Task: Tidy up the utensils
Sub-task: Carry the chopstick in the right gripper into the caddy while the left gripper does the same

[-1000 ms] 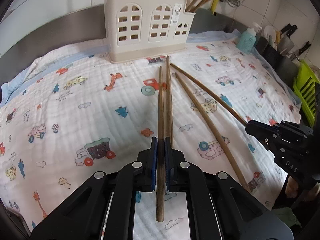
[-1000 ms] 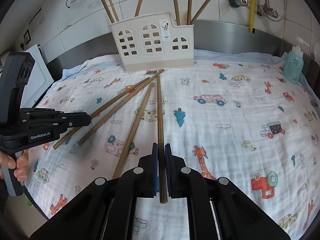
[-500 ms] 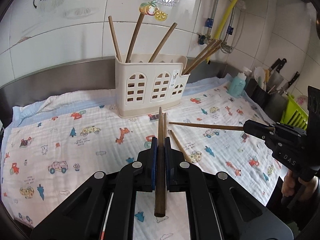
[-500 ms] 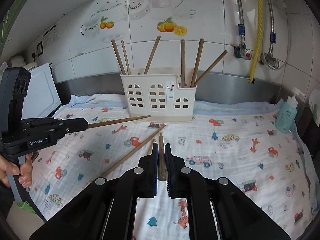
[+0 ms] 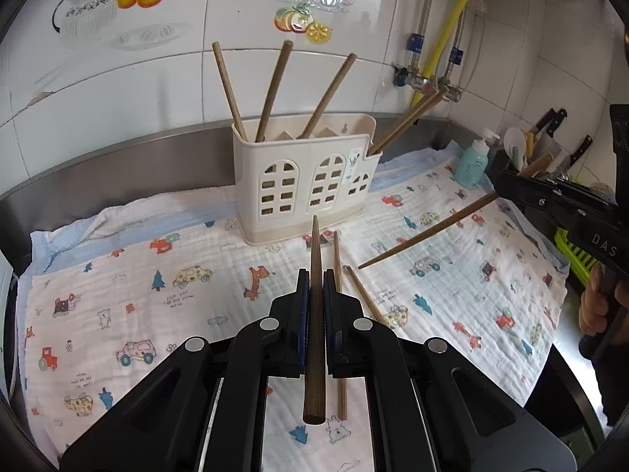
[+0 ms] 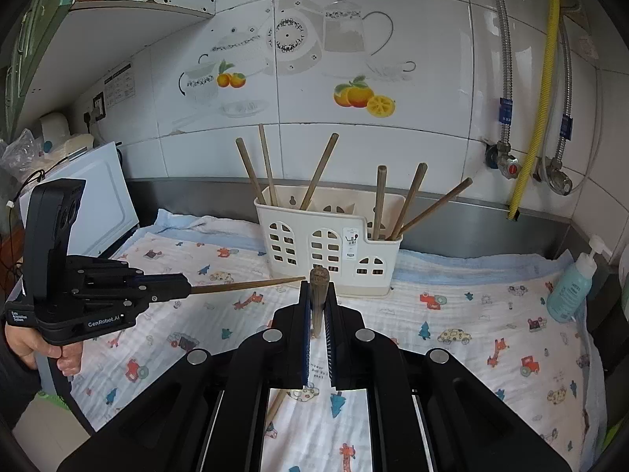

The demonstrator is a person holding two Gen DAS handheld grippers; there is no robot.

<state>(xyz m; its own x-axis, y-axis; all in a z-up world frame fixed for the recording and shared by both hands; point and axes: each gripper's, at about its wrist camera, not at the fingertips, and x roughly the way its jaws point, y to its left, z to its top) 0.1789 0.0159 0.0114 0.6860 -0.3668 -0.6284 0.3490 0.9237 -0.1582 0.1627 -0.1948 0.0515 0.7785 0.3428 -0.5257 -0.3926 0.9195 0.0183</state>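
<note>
Left gripper [image 5: 314,291], fingers [image 5: 302,314] clenching on a dark wooden chopstick [image 5: 314,314], tip reaching ahead toward the cream utensil holder [image 5: 306,185] standing beyond the fingers. Right gripper [image 6: 317,299], fingers [image 6: 304,326] likewise grasping a second chopstick [image 6: 318,287], seen nearly end-on, thick end pointing toward the holder ahead. In the left wrist view, the second chopstick [image 5: 428,232] slanting in the air off to the right of the left fingers, held clear of the patterned cloth [image 5: 157,314] covering the surface. Two loose chopsticks [image 5: 340,314] lying on the cloth just right of and beneath the left fingers. Several more chopsticks [image 6: 318,173] standing tilted inside the holder's compartments.
</note>
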